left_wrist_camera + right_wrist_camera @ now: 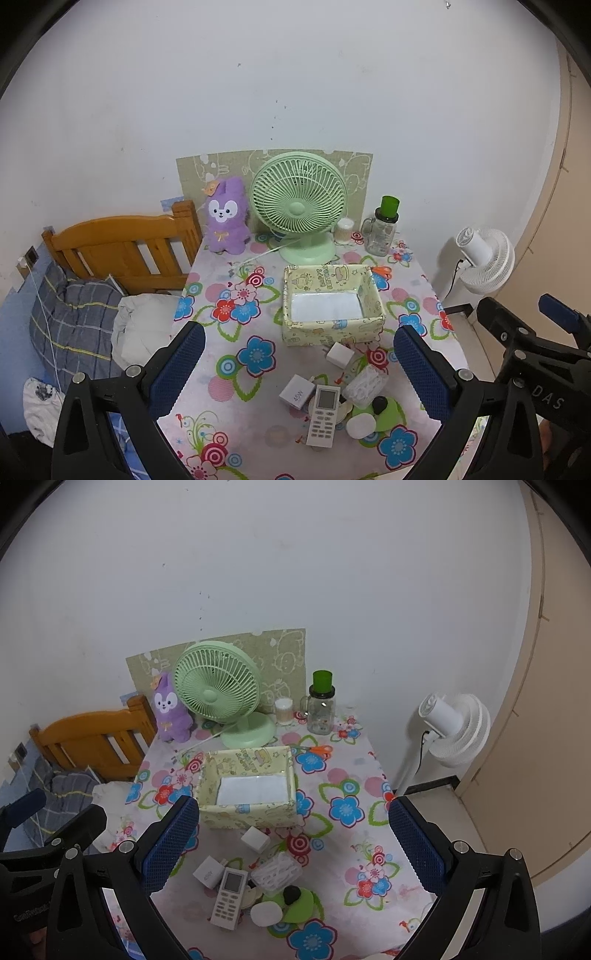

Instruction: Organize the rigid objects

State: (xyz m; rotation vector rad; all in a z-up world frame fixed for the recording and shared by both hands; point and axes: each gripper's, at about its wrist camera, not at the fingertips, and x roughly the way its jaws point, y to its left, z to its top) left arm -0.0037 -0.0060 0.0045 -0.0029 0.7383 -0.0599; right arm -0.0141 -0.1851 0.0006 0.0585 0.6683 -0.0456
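Floral tablecloth (pixel 229 369) carries a clutter pile below and ahead of both claws, near side of the empty box (pixel 332 306). Remote (pixel 324 415) lies long axis toward the box. Left gripper (pixel 299 373) and right gripper (pixel 291 849) both spread, holding nothing; left sits more squarely over it.
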